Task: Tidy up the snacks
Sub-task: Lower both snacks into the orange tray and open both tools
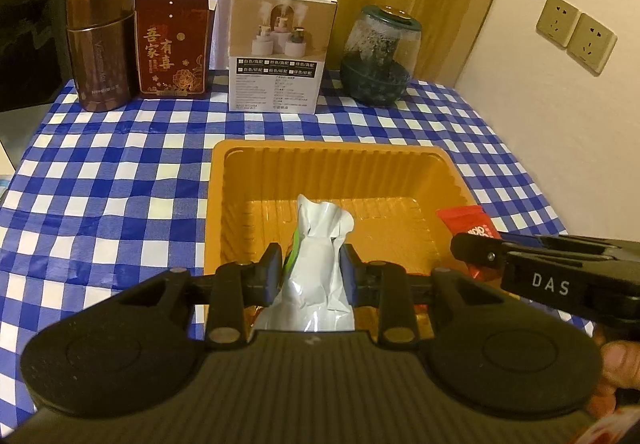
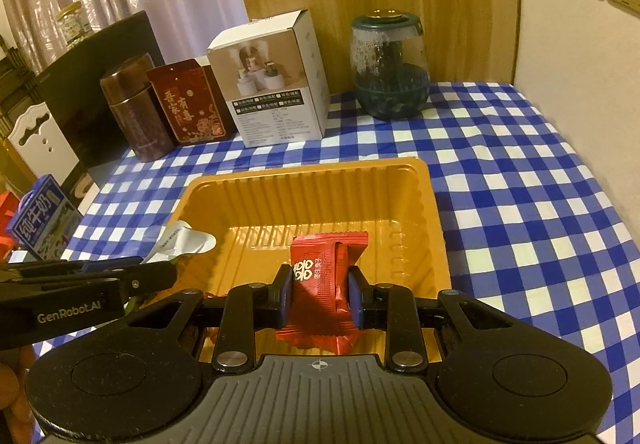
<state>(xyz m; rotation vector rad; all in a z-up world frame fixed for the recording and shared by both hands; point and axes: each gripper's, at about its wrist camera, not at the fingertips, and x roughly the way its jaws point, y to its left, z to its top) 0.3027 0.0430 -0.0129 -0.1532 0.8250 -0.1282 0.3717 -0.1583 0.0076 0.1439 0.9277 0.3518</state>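
A crumpled white packet [image 1: 316, 268] is clamped between the pads of the left gripper [image 1: 309, 270] over the near edge of the orange tray [image 1: 340, 164]. A red snack packet [image 2: 326, 276] is pinched by the right gripper [image 2: 323, 294] above the tray's near right part. The tray is set on the blue checked tablecloth [image 1: 120, 172], with a white box [image 1: 280, 48] seen beyond it.

The orange tray [image 2: 424, 200] is showing thin, glossy, ribbed plastic. The white packet [image 1: 316, 276] is crinkling like shiny film, and the red packet [image 2: 320, 284] is glinting like foil. The checked tablecloth [image 1: 120, 184] is lying smooth with a slight plastic sheen. The brown canister [image 1: 100, 44] is gleaming like metal, and the white box [image 1: 280, 44] is looking like matt cardboard.
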